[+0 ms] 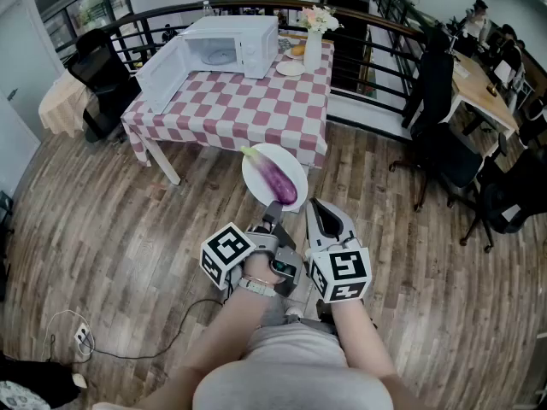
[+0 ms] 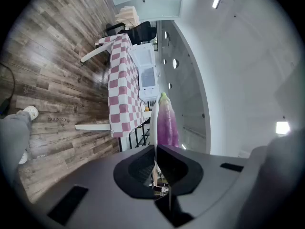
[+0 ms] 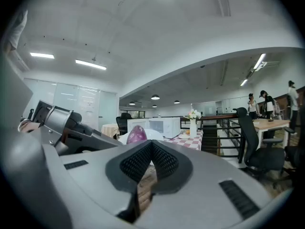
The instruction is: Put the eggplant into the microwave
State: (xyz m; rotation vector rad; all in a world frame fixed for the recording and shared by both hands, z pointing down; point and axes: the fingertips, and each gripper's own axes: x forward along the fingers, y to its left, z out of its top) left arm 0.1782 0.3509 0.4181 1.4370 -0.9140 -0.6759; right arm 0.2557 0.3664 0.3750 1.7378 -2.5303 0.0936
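- Left gripper [image 2: 155, 148]: pinched tight on the near rim of a white plate [image 1: 256, 162], with the thin edge caught between the two pads and the whole tool rolled onto its side.
- Eggplant [image 1: 279, 179]: purple, green stem end pointing toward the table, lying lengthwise on that plate. Carried in the air above the wooden floor [image 1: 111, 229], just short of the table's near edge and well apart from the oven.
- Right gripper [image 1: 316, 205]: jaws pressed together at the tips with nothing between them. Held level just beside the left one, close to the plate's rim; contact with it impossible to tell.
- Microwave [image 1: 239, 45]: white, set on the far left part of a table [image 1: 248, 114] draped in a red-and-white checked cloth.
- Door [image 1: 161, 75]: swung wide open to the left, with the turntable showing inside.
- Vase [image 1: 313, 48] with pale flowers: upright at the table's far right corner, to the right of the microwave. Small dish [image 1: 291, 67] with something orange just beside it.
- Black railing [image 1: 376, 58] behind and to the right of the table, with desks and dark office chairs past it.
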